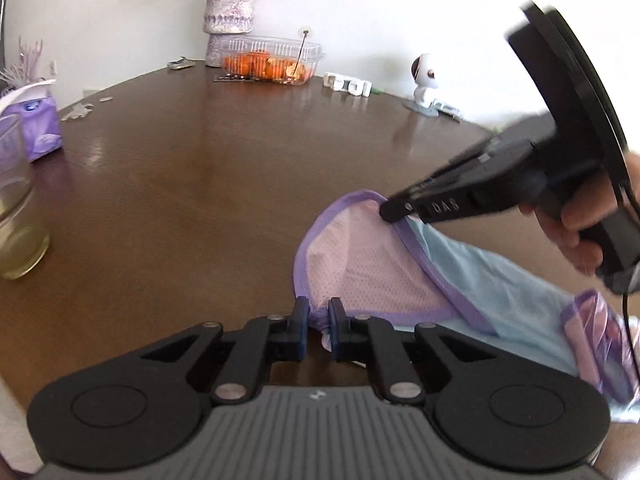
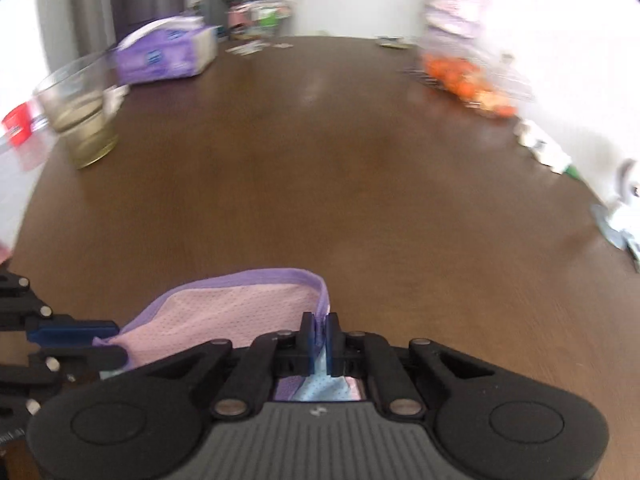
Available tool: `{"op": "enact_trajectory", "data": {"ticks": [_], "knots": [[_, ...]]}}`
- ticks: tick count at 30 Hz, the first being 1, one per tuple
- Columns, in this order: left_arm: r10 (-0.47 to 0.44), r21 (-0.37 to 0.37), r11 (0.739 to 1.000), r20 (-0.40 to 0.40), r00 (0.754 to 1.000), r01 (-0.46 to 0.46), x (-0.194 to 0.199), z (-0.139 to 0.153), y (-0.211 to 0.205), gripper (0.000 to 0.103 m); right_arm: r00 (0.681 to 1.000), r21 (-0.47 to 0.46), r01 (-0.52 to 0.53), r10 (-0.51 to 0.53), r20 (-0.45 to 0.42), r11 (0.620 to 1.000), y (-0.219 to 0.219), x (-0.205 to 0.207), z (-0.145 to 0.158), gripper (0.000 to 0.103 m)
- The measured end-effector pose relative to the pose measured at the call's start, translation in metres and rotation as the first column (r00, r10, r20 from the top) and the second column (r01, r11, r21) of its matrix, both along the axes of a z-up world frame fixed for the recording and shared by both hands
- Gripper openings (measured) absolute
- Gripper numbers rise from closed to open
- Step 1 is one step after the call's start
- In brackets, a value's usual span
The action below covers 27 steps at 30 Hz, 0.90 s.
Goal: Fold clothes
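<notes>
A small mesh garment, pink and light blue with purple trim, hangs over the near right part of the brown table. My left gripper is shut on its purple hem at the near corner. My right gripper comes in from the right and is shut on the hem at the far corner. In the right wrist view the right gripper pinches the purple trim, the garment stretches left, and the left gripper holds its other corner.
A glass with yellowish liquid stands at the left, beside a purple tissue box. At the back are a vase, a clear box of oranges, a small white figurine and white clutter.
</notes>
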<state>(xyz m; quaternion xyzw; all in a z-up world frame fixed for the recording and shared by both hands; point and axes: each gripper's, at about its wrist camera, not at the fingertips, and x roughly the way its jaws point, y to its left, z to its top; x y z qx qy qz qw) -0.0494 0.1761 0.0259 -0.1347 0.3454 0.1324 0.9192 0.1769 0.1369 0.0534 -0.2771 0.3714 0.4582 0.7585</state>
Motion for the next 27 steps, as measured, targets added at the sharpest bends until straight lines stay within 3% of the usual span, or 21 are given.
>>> {"op": "enact_trajectory", "data": {"ticks": [5, 9, 11, 13, 16, 22, 27], "knots": [[-0.034, -0.072, 0.997, 0.015, 0.999, 0.035, 0.058, 0.004, 0.022, 0.008, 0.982, 0.029, 0.19, -0.19, -0.007, 0.981, -0.038, 0.039, -0.001, 0.003], [-0.11, -0.111, 0.987, 0.024, 0.994, 0.112, 0.115, 0.016, 0.016, 0.008, 0.941, 0.05, 0.338, -0.338, -0.017, 0.94, -0.068, 0.07, -0.002, 0.003], [-0.153, -0.088, 0.984, 0.021, 0.988, 0.154, 0.148, 0.024, 0.004, 0.008, 0.912, 0.061, 0.409, -0.408, -0.023, 0.91, -0.084, 0.086, -0.002, 0.003], [-0.198, -0.031, 0.98, 0.015, 0.98, 0.199, 0.18, 0.032, -0.012, 0.008, 0.878, 0.07, 0.478, -0.477, -0.029, 0.876, -0.099, 0.101, -0.002, 0.003], [-0.304, 0.02, 0.953, 0.038, 0.952, 0.303, 0.228, 0.039, -0.034, 0.008, 0.815, 0.086, 0.579, -0.577, -0.04, 0.811, -0.127, 0.123, -0.003, 0.003], [-0.447, 0.033, 0.895, 0.034, 0.894, 0.446, 0.311, 0.042, -0.087, 0.008, 0.664, 0.123, 0.746, -0.745, -0.06, 0.655, -0.222, 0.151, -0.001, 0.003], [-0.501, 0.033, 0.865, 0.039, 0.864, 0.5, 0.351, 0.045, -0.127, 0.008, 0.594, 0.135, 0.801, -0.803, -0.051, 0.584, -0.274, 0.171, 0.006, 0.003]]}}
